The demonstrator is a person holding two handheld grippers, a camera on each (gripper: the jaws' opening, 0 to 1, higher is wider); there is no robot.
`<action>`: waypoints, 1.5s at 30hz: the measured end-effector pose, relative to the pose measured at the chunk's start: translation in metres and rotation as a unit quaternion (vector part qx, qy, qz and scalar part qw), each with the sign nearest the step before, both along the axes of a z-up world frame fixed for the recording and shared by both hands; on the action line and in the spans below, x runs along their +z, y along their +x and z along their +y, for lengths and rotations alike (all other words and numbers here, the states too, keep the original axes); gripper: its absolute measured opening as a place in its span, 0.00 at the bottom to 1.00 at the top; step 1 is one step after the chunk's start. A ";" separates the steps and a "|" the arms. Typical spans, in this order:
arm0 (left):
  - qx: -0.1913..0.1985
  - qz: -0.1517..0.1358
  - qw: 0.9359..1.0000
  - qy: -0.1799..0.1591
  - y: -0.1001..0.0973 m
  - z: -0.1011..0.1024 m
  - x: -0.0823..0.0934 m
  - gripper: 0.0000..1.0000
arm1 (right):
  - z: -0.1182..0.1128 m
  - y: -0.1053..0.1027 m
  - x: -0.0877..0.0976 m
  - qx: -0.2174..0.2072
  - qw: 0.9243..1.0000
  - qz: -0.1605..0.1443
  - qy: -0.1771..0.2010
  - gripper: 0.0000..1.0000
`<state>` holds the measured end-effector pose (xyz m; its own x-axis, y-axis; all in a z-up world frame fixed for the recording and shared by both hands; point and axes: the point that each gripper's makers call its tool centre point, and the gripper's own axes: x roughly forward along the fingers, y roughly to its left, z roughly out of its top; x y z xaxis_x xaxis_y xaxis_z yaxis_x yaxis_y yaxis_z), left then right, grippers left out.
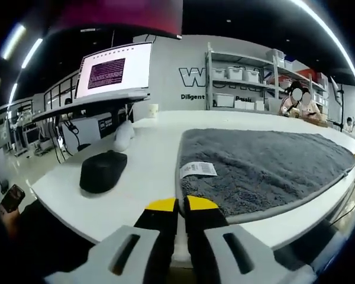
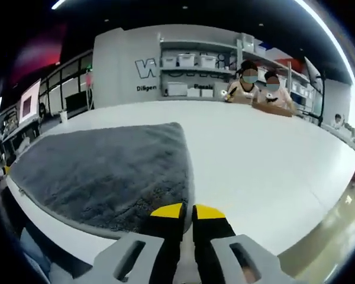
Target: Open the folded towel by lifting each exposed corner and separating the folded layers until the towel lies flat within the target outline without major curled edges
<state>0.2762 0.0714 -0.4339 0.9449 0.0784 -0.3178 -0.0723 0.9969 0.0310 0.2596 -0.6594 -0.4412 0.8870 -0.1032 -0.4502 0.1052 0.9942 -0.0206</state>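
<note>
Left gripper view: left gripper [image 1: 181,205] sits low at the near table edge, yellow-tipped jaws drawn nearly together w/ just a thin slit between, gripping nothing. The grey towel [image 1: 266,165] lies on the white table [image 1: 148,154] ahead and to the right, its near left corner w/ the white care label [image 1: 198,170] just beyond the jaw tips. Towel looks spread out, edges fairly straight, no obvious curl from here; can't tell if a fold layer remains. A pale line [image 1: 296,204] runs alongside the towel's near edge, prob the target outline. A black mouse-like object [image 1: 103,171] rests well apart on the left, a white bottle-ish item [image 1: 123,136] behind it. Monitor [image 1: 113,71] stands on a desk behind, shelving w/ bins [image 1: 239,86] further back, seated people by the far right

Right gripper view: right gripper [image 2: 187,210] also low at the table's near side, jaws narrow, almost closed, empty. Towel [image 2: 106,171] spreads left of the jaws, its right edge running straight up from just past the tips. Bare table [image 2: 266,165] to the right. Each gripper sits by its own towel side, likely parked to check flatness or go for a corner
</note>
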 end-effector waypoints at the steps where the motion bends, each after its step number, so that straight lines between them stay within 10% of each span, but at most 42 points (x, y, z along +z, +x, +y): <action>1: -0.001 0.002 1.000 0.006 0.000 0.000 0.000 0.04 | 0.001 0.000 0.000 0.003 1.000 0.003 -0.007 0.00; 11: -0.007 0.013 0.998 0.053 0.000 -0.001 0.001 0.02 | -0.001 0.001 0.000 0.009 0.998 0.023 -0.060 0.00; 45: -0.006 0.039 0.993 0.111 -0.001 0.000 0.002 0.00 | -0.009 -0.003 0.000 0.001 0.998 0.016 -0.060 0.00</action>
<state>0.2755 0.0715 -0.4316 0.9196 0.1439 -0.3655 -0.0496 0.9656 0.2554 0.2570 -0.6685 -0.4413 0.8725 -0.1562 -0.4629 0.1009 0.9847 -0.1421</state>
